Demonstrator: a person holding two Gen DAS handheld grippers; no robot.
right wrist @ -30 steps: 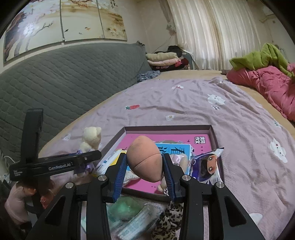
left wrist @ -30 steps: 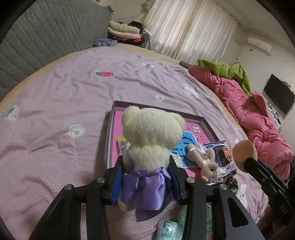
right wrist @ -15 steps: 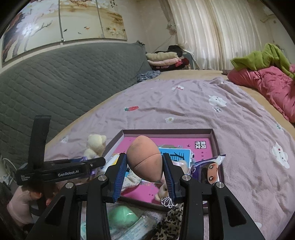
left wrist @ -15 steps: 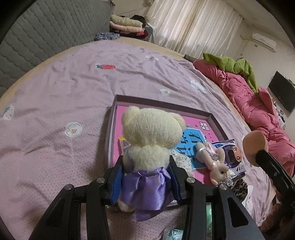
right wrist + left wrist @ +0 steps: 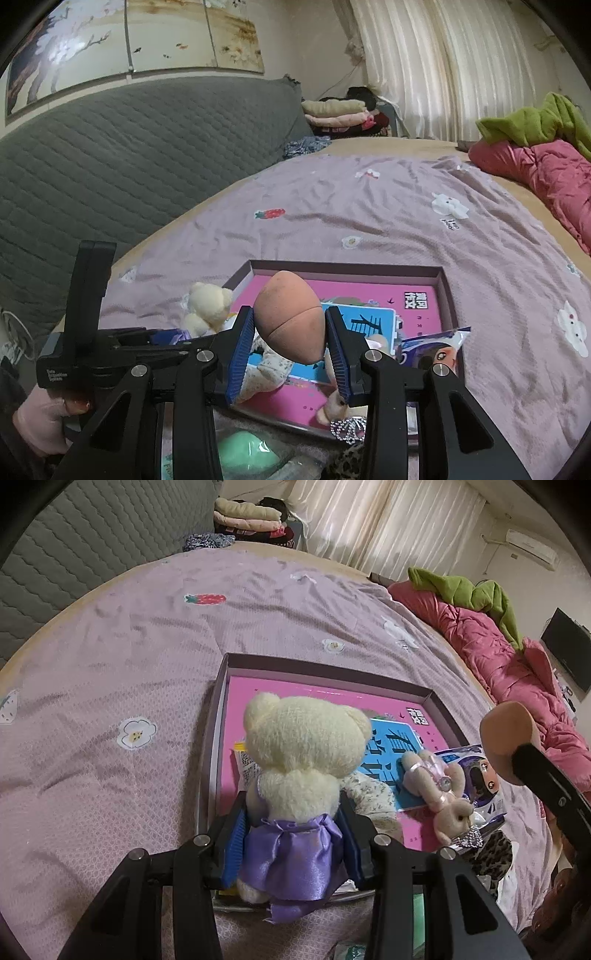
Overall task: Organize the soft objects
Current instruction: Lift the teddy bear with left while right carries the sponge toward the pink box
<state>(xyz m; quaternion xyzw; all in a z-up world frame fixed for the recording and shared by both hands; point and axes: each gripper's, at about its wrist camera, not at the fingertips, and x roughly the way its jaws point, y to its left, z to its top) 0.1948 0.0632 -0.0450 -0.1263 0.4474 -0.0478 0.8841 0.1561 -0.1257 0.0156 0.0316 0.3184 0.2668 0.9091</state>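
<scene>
My left gripper (image 5: 291,830) is shut on a cream teddy bear (image 5: 303,746) in a purple satin skirt, held over the near left corner of a shallow box (image 5: 325,672) with a pink floor. My right gripper (image 5: 290,341) is shut on an orange egg-shaped sponge (image 5: 290,319) above the box's near edge (image 5: 347,267). The sponge also shows in the left wrist view (image 5: 511,740). A small pink bunny (image 5: 439,794) and a floral cloth doll (image 5: 373,797) lie in the box.
A doll-print packet (image 5: 480,775) leans on the box's right side. A green sponge in wrap (image 5: 247,454) and a leopard-print cloth (image 5: 487,856) lie near the box. A pink quilt (image 5: 498,653) and a grey headboard (image 5: 110,158) border the purple bed.
My left gripper has carried the teddy forward over the box's near left corner. My right gripper with the sponge has risen a little and edged toward the box.
</scene>
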